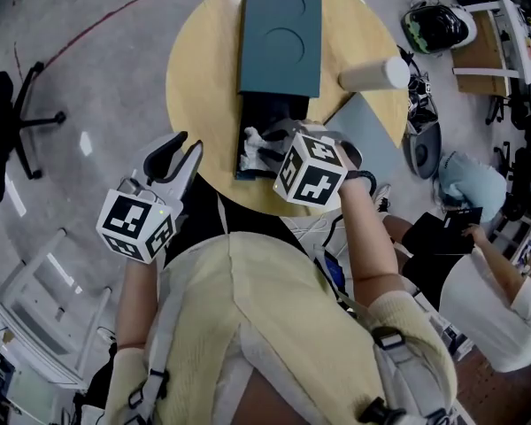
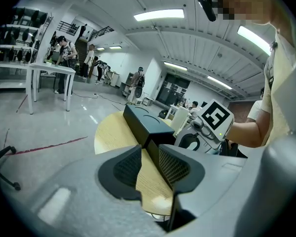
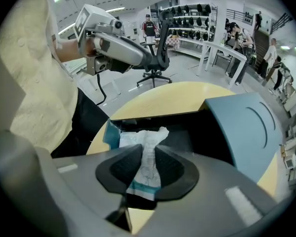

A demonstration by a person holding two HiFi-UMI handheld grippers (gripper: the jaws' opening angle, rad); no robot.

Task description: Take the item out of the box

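A dark teal box (image 1: 280, 38) lies on the round wooden table (image 1: 203, 69), its inner tray (image 1: 267, 118) slid out toward me. A crumpled white packet (image 1: 252, 144) lies in the tray. My right gripper (image 1: 279, 140) points steeply down into the tray; in the right gripper view the gripper (image 3: 148, 169) is shut on the white packet (image 3: 148, 149), which is pinched narrow between the pads. My left gripper (image 1: 184, 150) hangs at the table's near left edge. It is open (image 2: 148, 164) with only the tabletop showing in the gap, short of the box (image 2: 143, 125).
A white cylinder (image 1: 374, 74) lies on the table's right side, above a grey panel (image 1: 372, 140). A black office chair (image 1: 9, 122) stands at far left. A seated person (image 1: 496, 299) and cluttered gear are at right.
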